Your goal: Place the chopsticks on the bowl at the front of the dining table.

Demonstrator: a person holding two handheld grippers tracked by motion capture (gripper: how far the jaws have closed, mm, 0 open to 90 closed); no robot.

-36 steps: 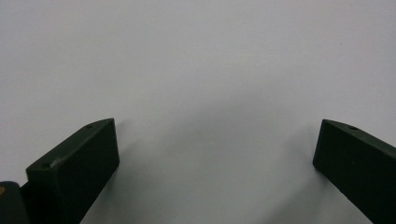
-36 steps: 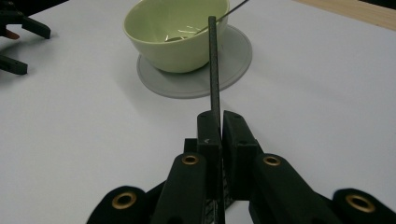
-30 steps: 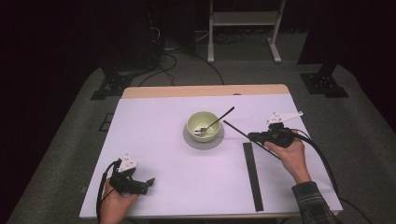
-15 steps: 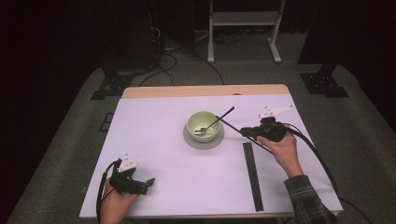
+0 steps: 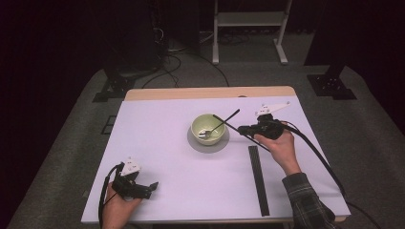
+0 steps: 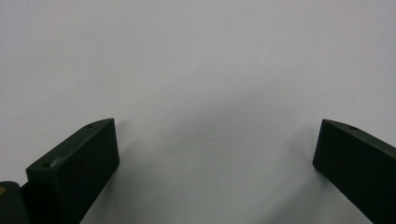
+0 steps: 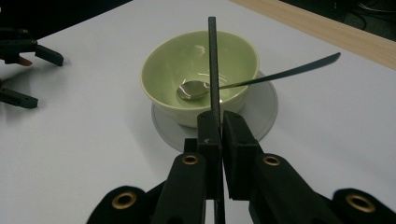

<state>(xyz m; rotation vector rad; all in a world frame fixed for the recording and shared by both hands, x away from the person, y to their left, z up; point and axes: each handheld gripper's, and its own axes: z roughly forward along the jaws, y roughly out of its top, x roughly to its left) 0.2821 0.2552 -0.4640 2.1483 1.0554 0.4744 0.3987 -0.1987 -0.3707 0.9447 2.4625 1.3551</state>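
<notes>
A: What's in hand here?

B: The right gripper [image 7: 215, 122] is pinched tight on a chopstick [image 7: 213, 65], carrying it toward the bowl [image 5: 208, 128] at the middle of the high view. In the right gripper view the stick's tip reaches over the bowl's rim, above the spoon [image 7: 194, 89] lying inside.

A: And the other stick?

B: What looks like its mate [image 5: 258, 179] lies flat in the lower right of the high view, though from that far off I can't be sure it's a single stick.

A: The left gripper [image 5: 143, 187]?

B: Low left, jaws wide apart, holding nothing, just over bare table [image 6: 196, 60].

A: Next move?

B: Probably lowering the stick so it rests on the bowl; it calls for clearing the spoon handle and letting go gently.
</notes>
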